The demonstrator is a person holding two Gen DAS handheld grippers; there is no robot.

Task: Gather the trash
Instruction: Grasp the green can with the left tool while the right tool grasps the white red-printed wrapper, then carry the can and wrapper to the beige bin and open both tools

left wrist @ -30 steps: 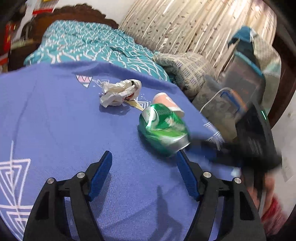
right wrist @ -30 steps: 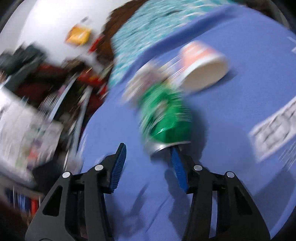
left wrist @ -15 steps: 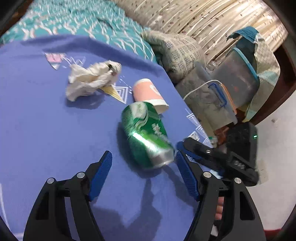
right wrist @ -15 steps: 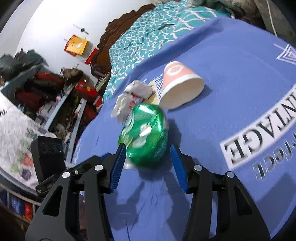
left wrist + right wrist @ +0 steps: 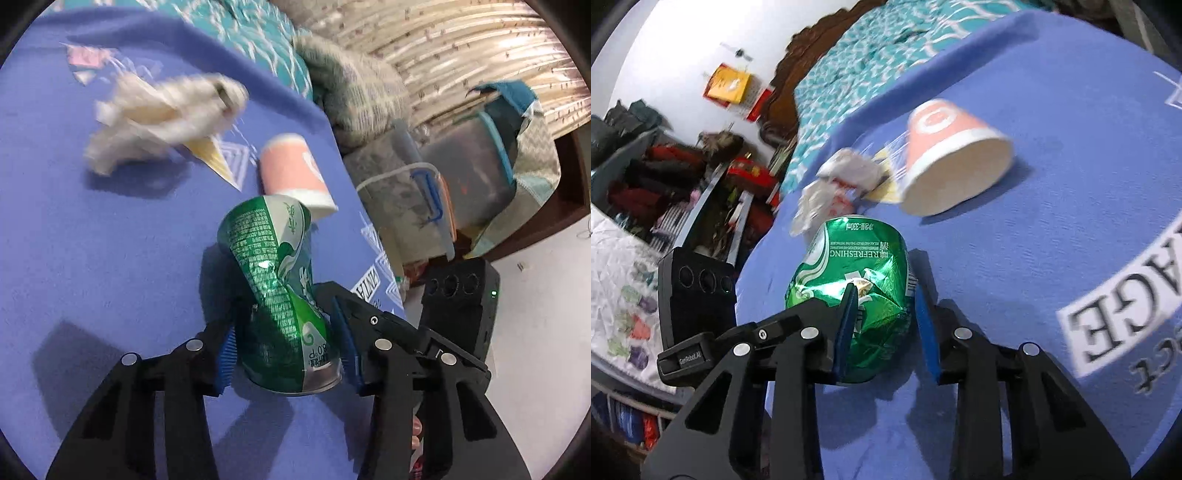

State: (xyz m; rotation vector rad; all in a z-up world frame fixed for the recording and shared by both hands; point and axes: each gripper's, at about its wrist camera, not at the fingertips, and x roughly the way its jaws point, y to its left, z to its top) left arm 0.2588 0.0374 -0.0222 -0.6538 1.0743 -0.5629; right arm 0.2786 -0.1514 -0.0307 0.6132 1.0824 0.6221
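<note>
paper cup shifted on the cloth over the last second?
Cannot tell. The paper cup lies beside the yellow wrapper as before; both cameras moved.

Blue cloth (image 5: pixel 92 258) bears can (image 5: pixel 275 295), cup (image 5: pixel 295 173), paper wad (image 5: pixel 166 110).

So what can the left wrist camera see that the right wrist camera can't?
Only the left wrist view shows the striped curtain and the plastic storage boxes beside the table. Only the right wrist view shows the white wall with a yellow packet and cluttered shelves. Both show the crushed green can, with both grippers' fingers closing on it from opposite sides, the orange paper cup lying on its side, the crumpled paper, and the blue cloth.
</note>
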